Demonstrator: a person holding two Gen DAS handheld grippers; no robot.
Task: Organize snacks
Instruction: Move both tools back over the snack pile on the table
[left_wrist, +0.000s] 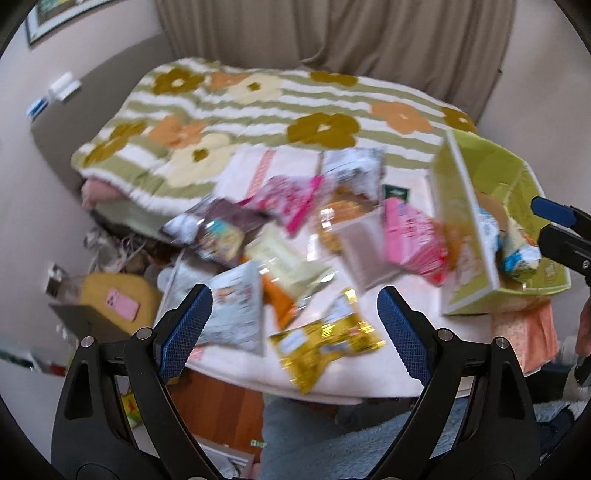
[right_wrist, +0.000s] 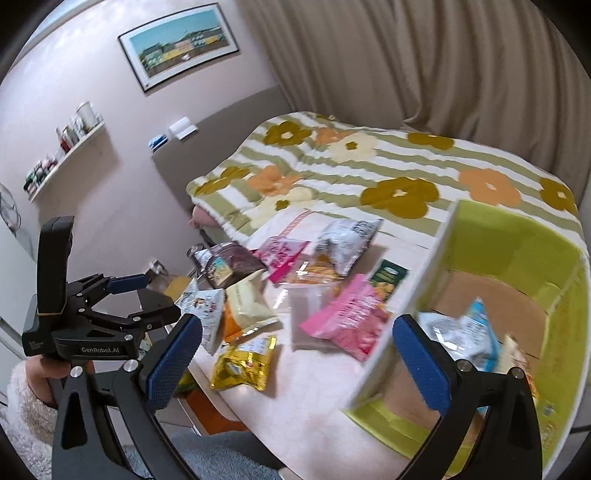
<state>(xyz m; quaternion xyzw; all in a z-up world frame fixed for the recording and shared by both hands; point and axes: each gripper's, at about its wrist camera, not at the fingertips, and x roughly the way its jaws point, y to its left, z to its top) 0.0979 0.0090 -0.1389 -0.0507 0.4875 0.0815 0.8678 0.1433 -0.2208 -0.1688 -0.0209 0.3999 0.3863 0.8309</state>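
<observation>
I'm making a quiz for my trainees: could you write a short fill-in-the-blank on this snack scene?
1. The box that already holds some snacks is ____ in colour.
2. The left gripper and the right gripper both have their jaws ____, holding nothing.
3. The snack packet nearest the front edge of the bed has a shiny ____ wrapper.

Missing words: green; open; gold

A lime-green box (right_wrist: 517, 236) sits beside a green-and-white striped blanket (right_wrist: 369, 166) with olive, orange and cream flowers; near the box lie a pink packet (right_wrist: 347, 314) and a gold packet (right_wrist: 243, 365).
</observation>
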